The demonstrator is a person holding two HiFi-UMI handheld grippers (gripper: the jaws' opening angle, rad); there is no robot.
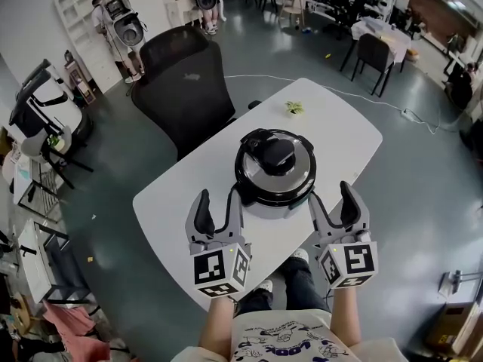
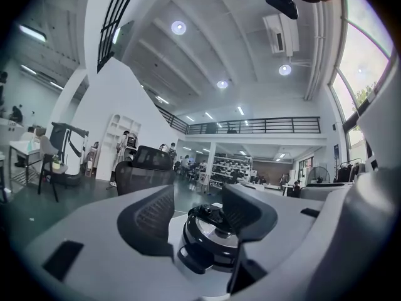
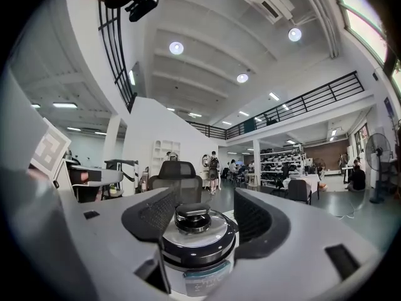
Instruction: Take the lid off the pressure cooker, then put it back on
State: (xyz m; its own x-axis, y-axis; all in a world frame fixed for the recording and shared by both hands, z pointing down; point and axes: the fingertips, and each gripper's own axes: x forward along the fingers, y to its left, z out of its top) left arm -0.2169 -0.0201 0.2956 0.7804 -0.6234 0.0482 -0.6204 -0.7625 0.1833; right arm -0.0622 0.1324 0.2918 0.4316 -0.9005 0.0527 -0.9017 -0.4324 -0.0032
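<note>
In the head view the cooker sits on the surface, lid on, ahead and between the left hand-held gripper and the right hand-held gripper, both about equally near. In the left gripper view we see open, empty jaws, the cooker ahead, slightly right. In the right gripper view the jaws also stand apart, empty, the lid centred ahead.

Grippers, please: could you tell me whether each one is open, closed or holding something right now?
Left gripper: open, holding nothing; pressure cooker ahead of its jaws.
Right gripper: open, holding nothing.
</note>
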